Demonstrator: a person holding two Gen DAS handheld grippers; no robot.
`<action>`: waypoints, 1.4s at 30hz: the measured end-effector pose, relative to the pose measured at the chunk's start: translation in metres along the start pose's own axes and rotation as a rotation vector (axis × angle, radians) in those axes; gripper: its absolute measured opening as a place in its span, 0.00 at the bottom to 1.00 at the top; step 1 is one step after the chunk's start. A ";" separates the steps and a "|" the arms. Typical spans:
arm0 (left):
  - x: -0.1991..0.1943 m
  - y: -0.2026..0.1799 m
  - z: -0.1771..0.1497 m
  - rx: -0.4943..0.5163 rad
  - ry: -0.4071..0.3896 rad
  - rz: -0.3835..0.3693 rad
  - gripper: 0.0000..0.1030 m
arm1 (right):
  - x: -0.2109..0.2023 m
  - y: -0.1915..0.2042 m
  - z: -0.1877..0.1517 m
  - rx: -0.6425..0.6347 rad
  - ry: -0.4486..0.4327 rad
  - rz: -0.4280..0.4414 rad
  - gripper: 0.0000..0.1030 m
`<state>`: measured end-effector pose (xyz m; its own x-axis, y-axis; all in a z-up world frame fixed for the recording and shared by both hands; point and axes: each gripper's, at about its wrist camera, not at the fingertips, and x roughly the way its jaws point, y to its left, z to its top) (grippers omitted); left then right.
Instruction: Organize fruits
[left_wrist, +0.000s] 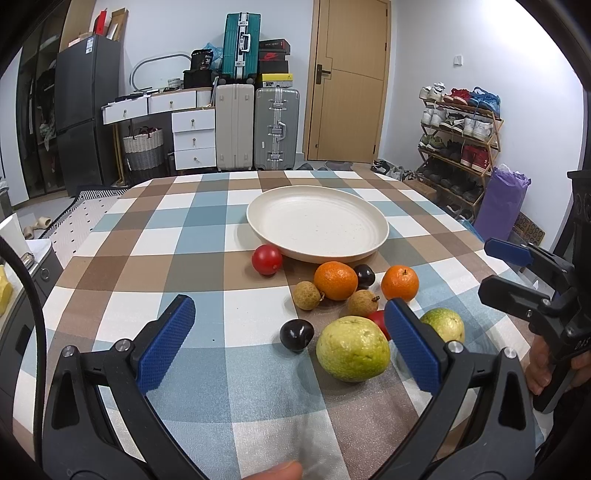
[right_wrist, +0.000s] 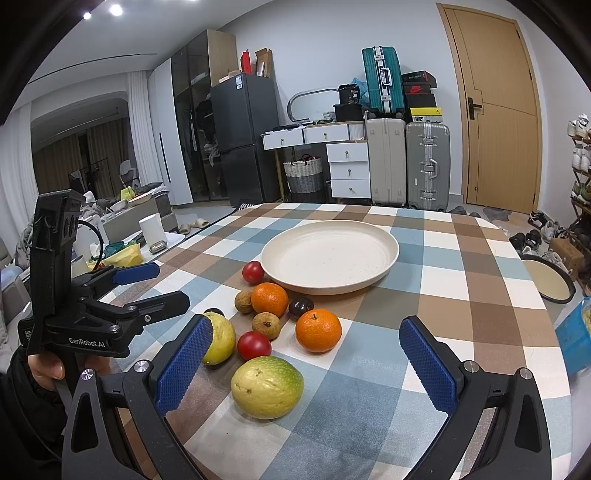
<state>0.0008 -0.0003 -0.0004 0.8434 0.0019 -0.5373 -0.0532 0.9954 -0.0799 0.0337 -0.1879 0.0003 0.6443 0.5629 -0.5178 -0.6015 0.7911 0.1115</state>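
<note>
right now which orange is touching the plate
Neither quite; the left orange sits nearest the plate rim, beside a longan. The other orange lies nearer the camera.

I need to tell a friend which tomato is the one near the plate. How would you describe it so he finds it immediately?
Start from the big cream plate on the checked tablecloth. At its near-left rim lies a small red tomato, almost touching the plate. The other red tomato sits farther from the plate, among the oranges and guavas; this one lies alone at the cluster's far edge.
</note>
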 end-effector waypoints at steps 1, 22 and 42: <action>0.000 0.000 0.000 0.000 0.000 -0.001 0.99 | 0.000 0.000 0.000 0.001 0.001 0.000 1.00; 0.001 -0.001 -0.003 0.012 -0.001 0.008 0.99 | 0.004 0.002 -0.001 -0.015 0.016 0.001 1.00; -0.002 -0.004 -0.001 0.043 -0.009 0.016 0.99 | 0.012 -0.003 0.000 0.012 0.061 -0.042 1.00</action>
<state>-0.0011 -0.0047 -0.0003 0.8476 0.0181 -0.5303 -0.0437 0.9984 -0.0358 0.0432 -0.1835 -0.0068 0.6385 0.5139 -0.5729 -0.5688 0.8166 0.0986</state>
